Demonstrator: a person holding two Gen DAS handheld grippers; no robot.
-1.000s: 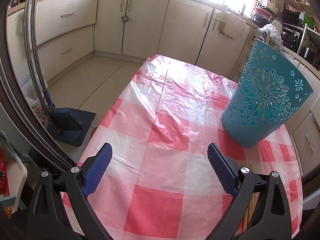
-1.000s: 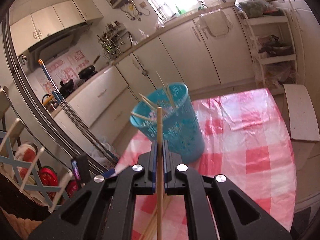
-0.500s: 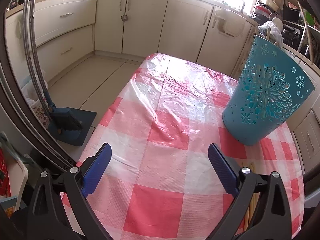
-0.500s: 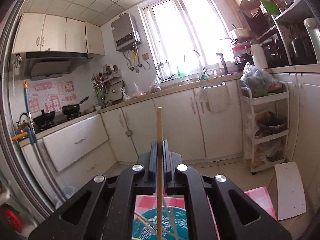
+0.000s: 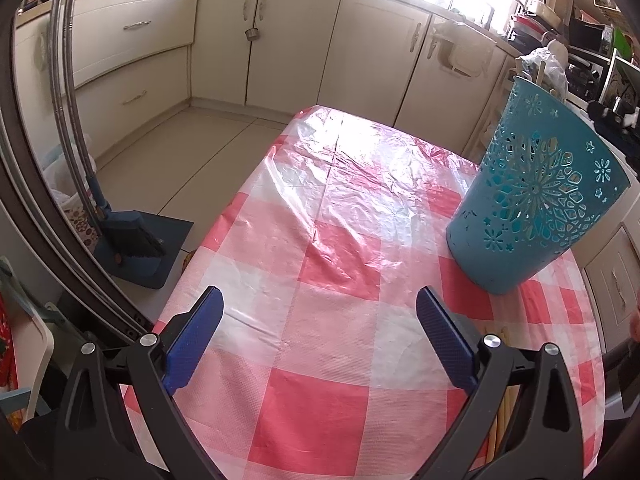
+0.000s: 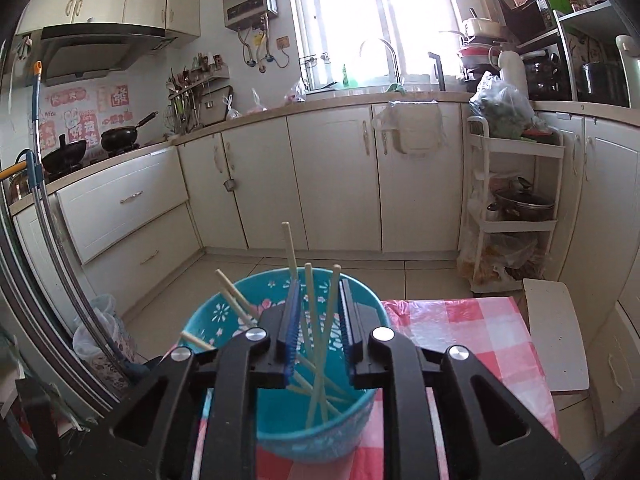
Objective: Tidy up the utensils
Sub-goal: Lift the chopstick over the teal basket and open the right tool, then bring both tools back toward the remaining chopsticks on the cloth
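- The left gripper [image 5: 320, 336] points steeply downward, its two blue-padded fingers [image 5: 192, 340] spread wide with nothing between them.
- The right gripper [image 6: 318, 320] points forward and slightly down; its jaws are opening, with only a narrow gap between the blue pads [image 6: 291, 328], which press on nothing.
- A small part of a hand [image 5: 635, 326] shows at the right edge of the left wrist view.

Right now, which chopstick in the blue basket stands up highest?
The pale chopstick just left of the right tongs, nearly upright; its tip rises well above the others leaning inside the blue basket.
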